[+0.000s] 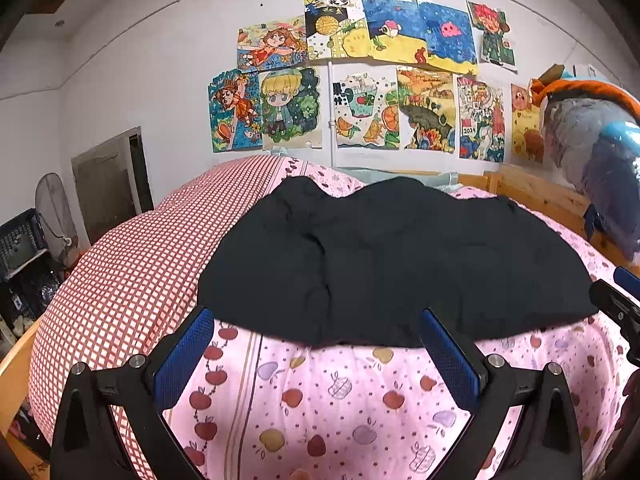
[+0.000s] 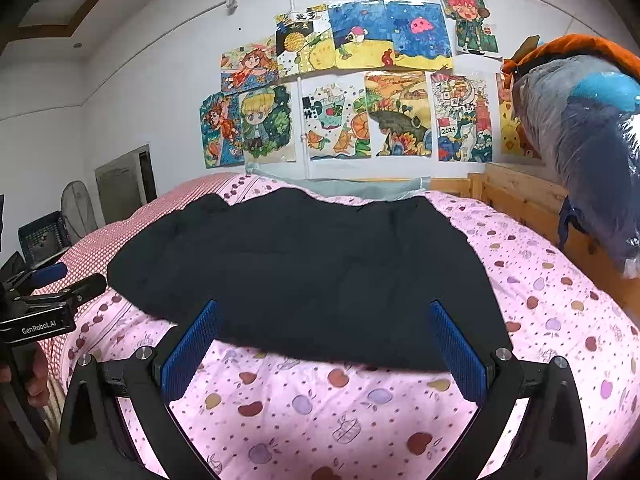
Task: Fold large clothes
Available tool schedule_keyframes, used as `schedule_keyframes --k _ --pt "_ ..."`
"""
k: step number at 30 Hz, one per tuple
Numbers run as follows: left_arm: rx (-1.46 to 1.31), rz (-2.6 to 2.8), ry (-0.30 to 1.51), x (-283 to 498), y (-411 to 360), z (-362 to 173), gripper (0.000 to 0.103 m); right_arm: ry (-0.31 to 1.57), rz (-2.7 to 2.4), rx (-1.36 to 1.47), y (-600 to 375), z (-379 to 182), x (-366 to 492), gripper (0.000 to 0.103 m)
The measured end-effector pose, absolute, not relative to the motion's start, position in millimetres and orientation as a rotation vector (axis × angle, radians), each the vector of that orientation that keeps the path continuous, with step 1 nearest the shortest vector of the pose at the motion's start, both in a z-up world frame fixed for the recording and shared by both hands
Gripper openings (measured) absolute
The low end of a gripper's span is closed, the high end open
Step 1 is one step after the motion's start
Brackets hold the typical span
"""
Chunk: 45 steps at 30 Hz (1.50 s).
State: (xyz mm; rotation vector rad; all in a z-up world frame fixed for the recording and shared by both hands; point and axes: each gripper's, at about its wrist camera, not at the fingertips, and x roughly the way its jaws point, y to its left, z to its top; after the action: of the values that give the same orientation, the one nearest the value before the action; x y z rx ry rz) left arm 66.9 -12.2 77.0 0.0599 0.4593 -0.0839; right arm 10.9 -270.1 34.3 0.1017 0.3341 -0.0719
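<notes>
Black cloth, a large garment (image 1: 400,260), lies spread flat on the pink fruit-print quilt (image 1: 320,400), and we hold both tools just short of its near hem, which is why nothing is gripped yet; the left gripper (image 1: 316,332) has its blue fingers (image 1: 184,356) spread wide, the hem lying just beyond and between their tips, so they can likely slide in and pinch the edge; the right gripper (image 2: 324,324) is likewise splayed wide and empty, its blue pads (image 2: 460,352) straddling the same hem further along; we judge the two are set apart along one edge so the garment can be lifted evenly and carried over towards the far side, under the drawings (image 2: 340,80) on the wall; the cloth looks soft and creased near the middle, so a shallow pinch may slip; beyond the left fingers a red checked cover (image 1: 132,264) borders the quilt, and past the right fingers a wooden bed rail (image 2: 520,200) carries a bagged bundle (image 2: 580,140), well clear of the fold.
</notes>
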Motion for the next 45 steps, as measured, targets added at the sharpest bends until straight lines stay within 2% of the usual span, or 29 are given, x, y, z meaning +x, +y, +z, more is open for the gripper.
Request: schedule_keyframes --k 45 --pt "0.076 -0.095 0.473 53.0 -14.8 48.2 0.103 0.39 -0.071 0.105 -253.6 -8.0 1.9 0.101"
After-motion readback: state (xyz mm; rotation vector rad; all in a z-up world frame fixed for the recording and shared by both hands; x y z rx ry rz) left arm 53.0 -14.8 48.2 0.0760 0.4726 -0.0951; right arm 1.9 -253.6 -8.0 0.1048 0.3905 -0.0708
